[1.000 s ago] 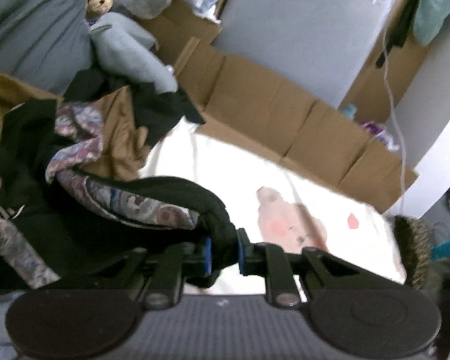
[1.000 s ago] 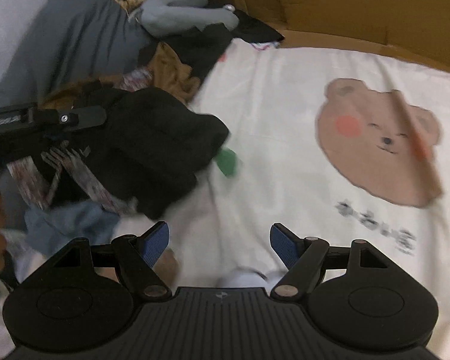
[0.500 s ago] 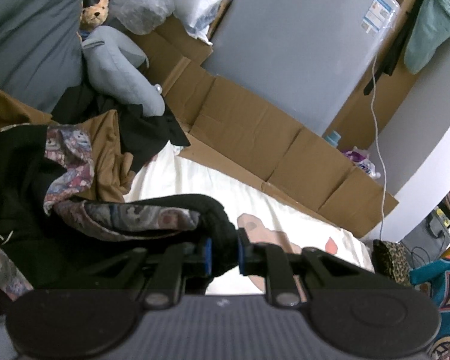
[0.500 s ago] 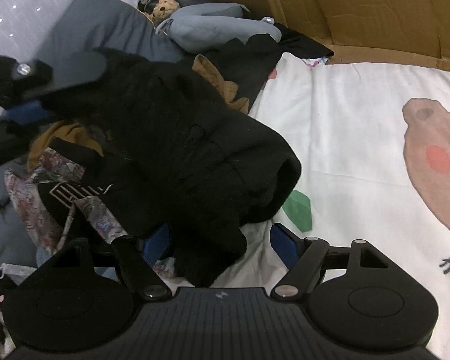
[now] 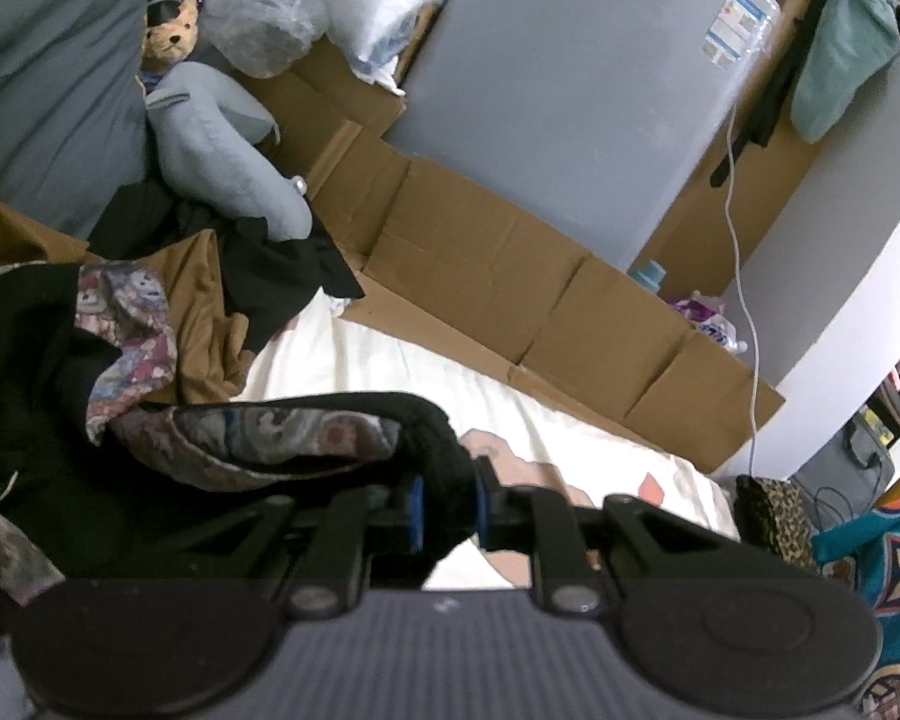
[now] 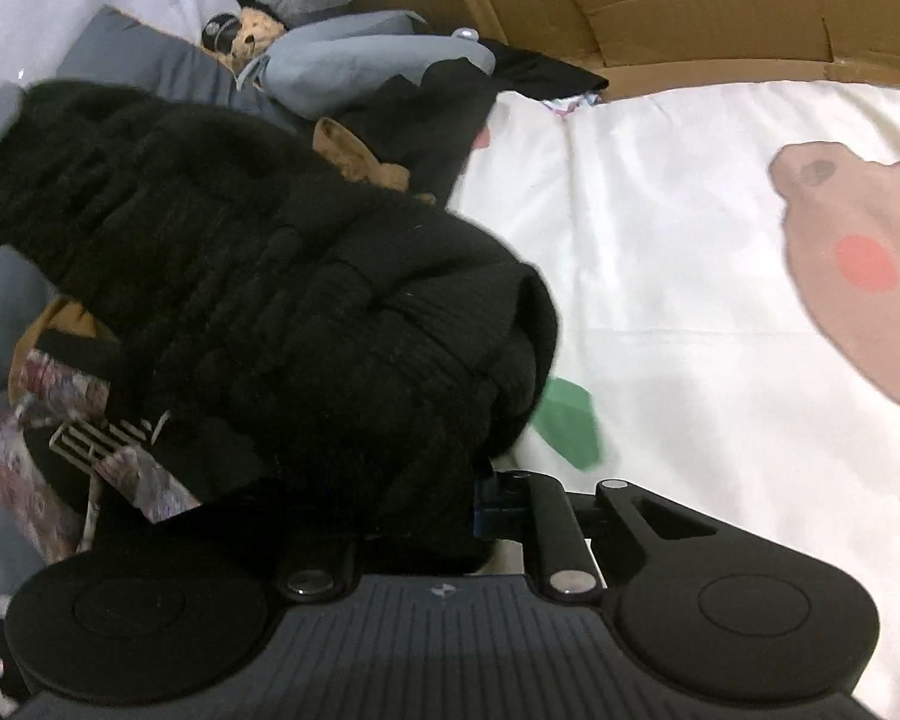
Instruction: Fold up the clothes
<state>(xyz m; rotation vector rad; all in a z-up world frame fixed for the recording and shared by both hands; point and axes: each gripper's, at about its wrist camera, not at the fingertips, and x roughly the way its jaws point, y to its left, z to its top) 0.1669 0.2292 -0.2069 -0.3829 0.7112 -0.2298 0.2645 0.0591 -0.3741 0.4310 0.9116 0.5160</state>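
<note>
A black knitted garment (image 6: 258, 300) with a patterned lining (image 5: 282, 438) is lifted off the clothes pile. My left gripper (image 5: 445, 510) is shut on its thick black edge (image 5: 432, 432), held above the white bear-print bedsheet (image 5: 390, 360). My right gripper (image 6: 444, 510) is closed on the lower bunched part of the same garment; its left finger is hidden under the fabric, the right finger (image 6: 498, 504) presses against it.
A pile of brown, black and patterned clothes (image 5: 168, 300) lies on the left. A grey plush (image 5: 222, 150) and a teddy bear (image 5: 171, 36) sit behind it. Flattened cardboard (image 5: 510, 276) lines the wall. The bear print (image 6: 858, 264) is on the sheet at right.
The left gripper lifted the black garment higher. The right gripper moved left to the hanging garment and shut on it; one second ago it was open over the sheet.
</note>
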